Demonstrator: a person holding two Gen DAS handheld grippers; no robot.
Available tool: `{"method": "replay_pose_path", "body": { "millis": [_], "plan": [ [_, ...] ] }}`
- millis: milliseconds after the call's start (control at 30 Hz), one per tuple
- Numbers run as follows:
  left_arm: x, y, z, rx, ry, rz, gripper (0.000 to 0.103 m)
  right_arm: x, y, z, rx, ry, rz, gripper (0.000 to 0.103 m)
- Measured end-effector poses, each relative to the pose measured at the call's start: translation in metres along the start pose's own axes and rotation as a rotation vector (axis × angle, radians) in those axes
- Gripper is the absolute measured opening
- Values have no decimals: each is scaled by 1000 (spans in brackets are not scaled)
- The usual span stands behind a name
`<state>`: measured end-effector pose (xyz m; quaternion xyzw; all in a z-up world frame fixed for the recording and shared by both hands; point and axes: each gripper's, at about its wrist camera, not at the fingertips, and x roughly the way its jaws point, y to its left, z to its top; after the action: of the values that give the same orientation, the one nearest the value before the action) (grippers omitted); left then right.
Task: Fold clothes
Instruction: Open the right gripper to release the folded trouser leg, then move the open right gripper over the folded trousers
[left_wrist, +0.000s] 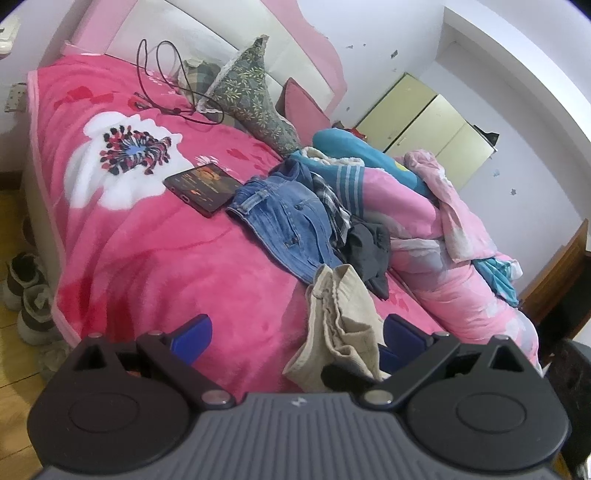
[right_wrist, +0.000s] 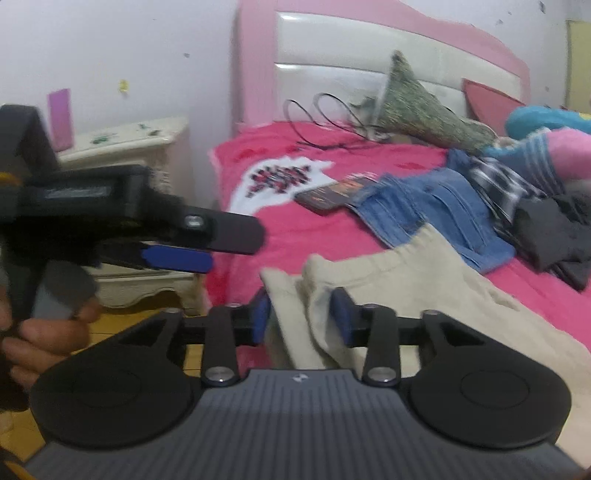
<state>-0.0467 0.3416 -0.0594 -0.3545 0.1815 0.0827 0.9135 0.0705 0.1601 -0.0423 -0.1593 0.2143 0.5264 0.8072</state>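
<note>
A beige garment lies at the near edge of the pink bed; it also shows in the right wrist view. My left gripper is open, its blue fingers wide apart, with the garment bunched by the right one. My right gripper is shut on a fold of the beige garment. The left gripper also appears at the left of the right wrist view. Blue jeans, a plaid piece and a dark grey garment lie in a heap behind.
A tablet lies on the pink blanket. A floral pillow, black cables and pink and teal bedding sit behind. Shoes stand on the floor at left. A nightstand stands beside the bed.
</note>
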Motion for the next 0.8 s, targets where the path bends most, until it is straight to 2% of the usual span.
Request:
{"method": "replay_pose_path", "body": {
  "millis": [133,300,467,567,667,800],
  "plan": [
    [-4,-4,1,8,-12,6,100,-13,-1,-2,27,-22,42,45],
    [-3,-14,0,18,-15,7,100,-41,-33,-6,222,-78,163,55],
    [-5,-31,0,51,-31,-1,101,-74,-67,-15,385,-137,191,58],
    [-6,-45,1,84,-45,0,101,-103,-90,-25,455,-178,174,62],
    [-2,-62,2,129,-48,-2,101,-143,-120,-39,511,-227,119,66],
    [9,-84,0,202,-40,6,101,-212,-172,-78,631,-274,-56,75]
  ]
}}
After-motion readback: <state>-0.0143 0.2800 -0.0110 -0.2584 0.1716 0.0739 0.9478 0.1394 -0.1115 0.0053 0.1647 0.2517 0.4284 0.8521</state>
